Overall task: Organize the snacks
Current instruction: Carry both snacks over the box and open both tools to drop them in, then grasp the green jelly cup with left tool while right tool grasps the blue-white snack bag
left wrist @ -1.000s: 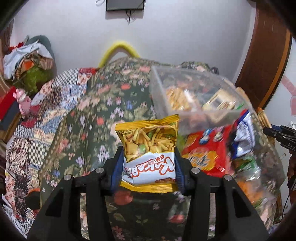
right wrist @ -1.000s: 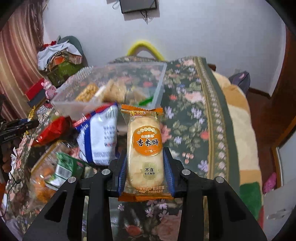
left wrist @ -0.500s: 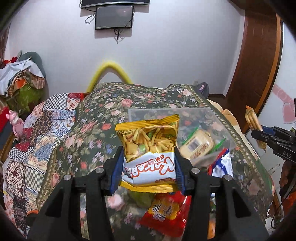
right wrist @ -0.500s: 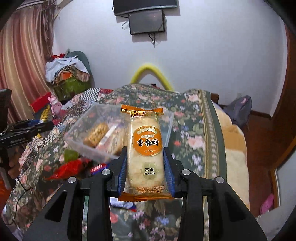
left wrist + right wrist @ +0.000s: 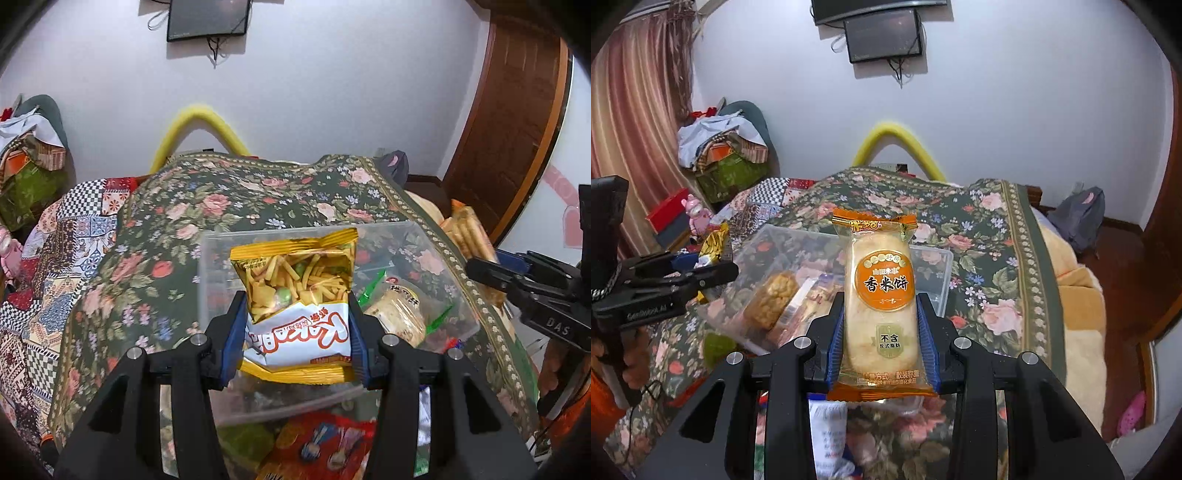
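Observation:
My left gripper (image 5: 297, 325) is shut on a yellow and white bag of fried sticks and peas (image 5: 295, 295), held up over a clear plastic box (image 5: 214, 280) on the floral bedspread. A wrapped rice cracker (image 5: 399, 314) lies inside that box. My right gripper (image 5: 881, 332) is shut on an orange-labelled rice cracker pack (image 5: 881, 295), held in front of the same clear box (image 5: 938, 280), which holds a golden crispy bar (image 5: 772, 295). Each gripper shows at the edge of the other's view, the right one (image 5: 491, 273) on the right, the left one (image 5: 713, 271) on the left.
Loose snacks lie on the bedspread below the box: a red packet (image 5: 325, 450), a green one (image 5: 240, 443) and a white and blue bag (image 5: 827, 432). Piled clothes and boxes (image 5: 720, 155) stand at the far left. A wooden door (image 5: 509, 122) is on the right.
Both grippers have risen and drawn back with their snacks still held. The clear box, which stood beside them, now sits lower and behind each held packet, and more of the wall shows.

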Demonstrator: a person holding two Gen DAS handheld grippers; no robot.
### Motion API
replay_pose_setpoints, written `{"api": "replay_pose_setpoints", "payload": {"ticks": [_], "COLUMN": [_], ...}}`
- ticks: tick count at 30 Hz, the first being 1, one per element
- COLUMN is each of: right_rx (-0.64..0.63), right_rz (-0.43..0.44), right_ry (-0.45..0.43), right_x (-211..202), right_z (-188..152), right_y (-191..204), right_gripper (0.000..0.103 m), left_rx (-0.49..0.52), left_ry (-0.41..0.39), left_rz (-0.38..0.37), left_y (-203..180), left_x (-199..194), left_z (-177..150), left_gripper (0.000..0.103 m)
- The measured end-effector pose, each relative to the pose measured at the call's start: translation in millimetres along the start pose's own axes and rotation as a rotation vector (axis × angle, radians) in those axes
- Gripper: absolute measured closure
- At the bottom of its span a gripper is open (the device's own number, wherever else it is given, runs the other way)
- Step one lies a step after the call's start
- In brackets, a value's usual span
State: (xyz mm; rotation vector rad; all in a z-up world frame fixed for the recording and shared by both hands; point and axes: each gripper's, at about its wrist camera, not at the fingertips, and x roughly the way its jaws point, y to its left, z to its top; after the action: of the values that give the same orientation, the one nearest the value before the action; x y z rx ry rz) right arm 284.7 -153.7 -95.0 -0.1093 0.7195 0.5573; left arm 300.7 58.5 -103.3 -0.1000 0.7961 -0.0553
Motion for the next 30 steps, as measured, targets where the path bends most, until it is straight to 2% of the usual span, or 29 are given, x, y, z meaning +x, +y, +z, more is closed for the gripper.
{"api": "replay_pose_setpoints", "payload": {"ticks": [7,11,16,19,23,30], "right_rx": [0.022,0.012,0.003,0.011,0.026,-0.003], "right_rz": [-0.025,-0.048,-0.053,-0.056,-0.059,-0.048], "right_ry": [0.068,0.098,0.110,0.120,0.112,0.065], "right_x": [36,49,55,56,49,16], "right_z": [2,4,7,6,5,3], "right_y": [-8,-7,-8,-8,-10,-3], "right_gripper": [0.070,0.070,0.069,0.068,0.058,0.051], "left_rx": [0.001,0.025,0.049,0.053,0.046,0.060], "left_ry": [0.094,0.126,0.154,0.151,0.129,0.059], "left_rz": [-0.027,-0.055,-0.056,-0.054,-0.051,-0.047], "left_y": [-11,-15,-18,-18,-17,-14], "left_x": [42,58,68,65,53,8], "left_z": [4,6,4,4,5,0], "left_gripper": [0.054,0.054,0.054,0.052,0.041,0.040]}}
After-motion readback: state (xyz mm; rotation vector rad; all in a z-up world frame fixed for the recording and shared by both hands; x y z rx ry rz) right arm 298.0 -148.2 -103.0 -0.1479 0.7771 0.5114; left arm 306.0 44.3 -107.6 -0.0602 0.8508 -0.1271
